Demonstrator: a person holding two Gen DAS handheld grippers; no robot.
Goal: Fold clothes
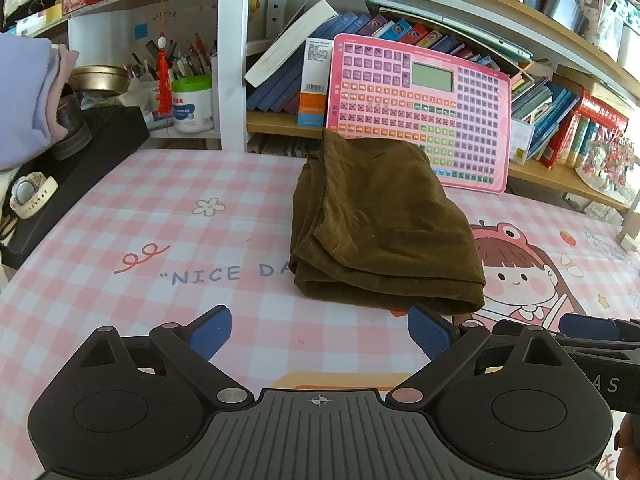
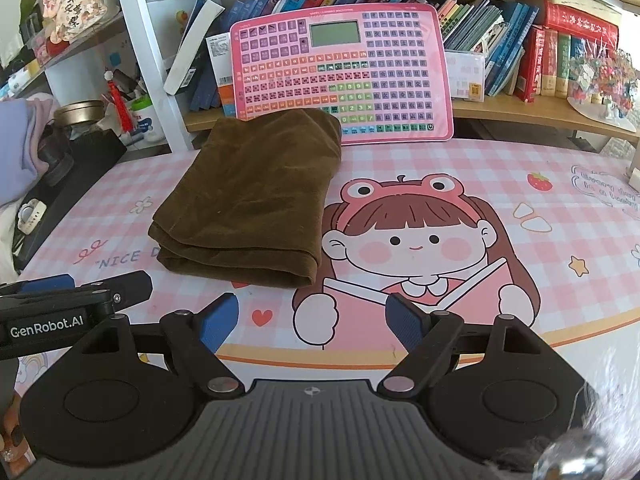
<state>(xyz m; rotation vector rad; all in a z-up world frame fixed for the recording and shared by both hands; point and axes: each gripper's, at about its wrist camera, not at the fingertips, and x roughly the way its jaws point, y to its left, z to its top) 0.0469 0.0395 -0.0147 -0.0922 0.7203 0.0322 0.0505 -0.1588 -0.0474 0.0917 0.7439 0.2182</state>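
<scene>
Currently both of my grippers hang above the near edge of the tabletop [image 1: 120, 216], holding nothing. My left gripper [image 1: 319, 334] fills the bottom of the left wrist view, its blue pads [image 1: 212, 334] spread wide apart with only checked mat between them. My right gripper [image 2: 312, 322] sits at the bottom of the right wrist view, jaws likewise wide open over the cartoon girl print [image 2: 408, 240]. The brown garment [image 1: 380, 232] lies folded into a layered rectangle at centre frame in the left view, and centre left in the right view [image 2: 252, 192]. Its near folded edge lies just beyond my left gripper's right pad; I cannot tell whether they touch. Its far end rests against the pink keyboard toy [image 1: 424, 112], which leans upright against the bookshelf [image 1: 560, 104] in the upper middle. The garment covers part of the "NICE DA" lettering [image 1: 224, 274]. A wristwatch [image 1: 28, 196] lies on a black case [image 1: 80, 168] at left frame.
</scene>
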